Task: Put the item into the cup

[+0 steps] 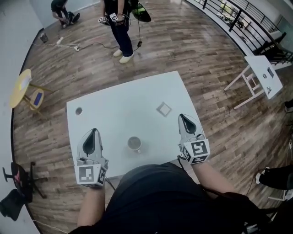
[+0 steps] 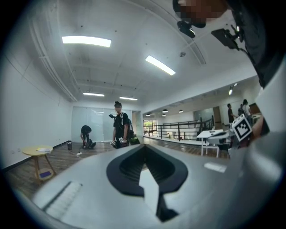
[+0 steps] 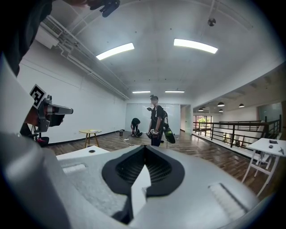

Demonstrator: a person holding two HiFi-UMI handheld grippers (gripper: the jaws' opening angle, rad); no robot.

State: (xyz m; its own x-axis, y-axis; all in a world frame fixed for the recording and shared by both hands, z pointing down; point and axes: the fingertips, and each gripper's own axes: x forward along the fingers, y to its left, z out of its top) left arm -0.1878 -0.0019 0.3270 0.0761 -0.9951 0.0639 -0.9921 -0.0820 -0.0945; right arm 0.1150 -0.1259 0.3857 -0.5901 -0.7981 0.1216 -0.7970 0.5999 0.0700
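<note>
On the white table point(image 1: 114, 114) a pale cup point(image 1: 134, 144) stands upright near the front edge, between my two grippers. A small flat square item point(image 1: 163, 109) lies farther back, to the right of the cup. My left gripper point(image 1: 93, 131) hovers left of the cup, and its jaws point(image 2: 144, 146) meet with nothing between them. The right gripper point(image 1: 182, 116) sits right of the cup and just beside the square item, apart from it. Its jaws point(image 3: 145, 147) are shut and hold nothing. Neither gripper view shows the cup or the item.
A small dark round disc point(image 1: 78, 110) lies at the table's far left. Beyond the table a person point(image 1: 122, 27) stands and another point(image 1: 62, 11) crouches. A yellow side table point(image 1: 22, 84) is at the left, a white stand point(image 1: 261, 75) at the right, a black chair point(image 1: 18, 178) at the lower left.
</note>
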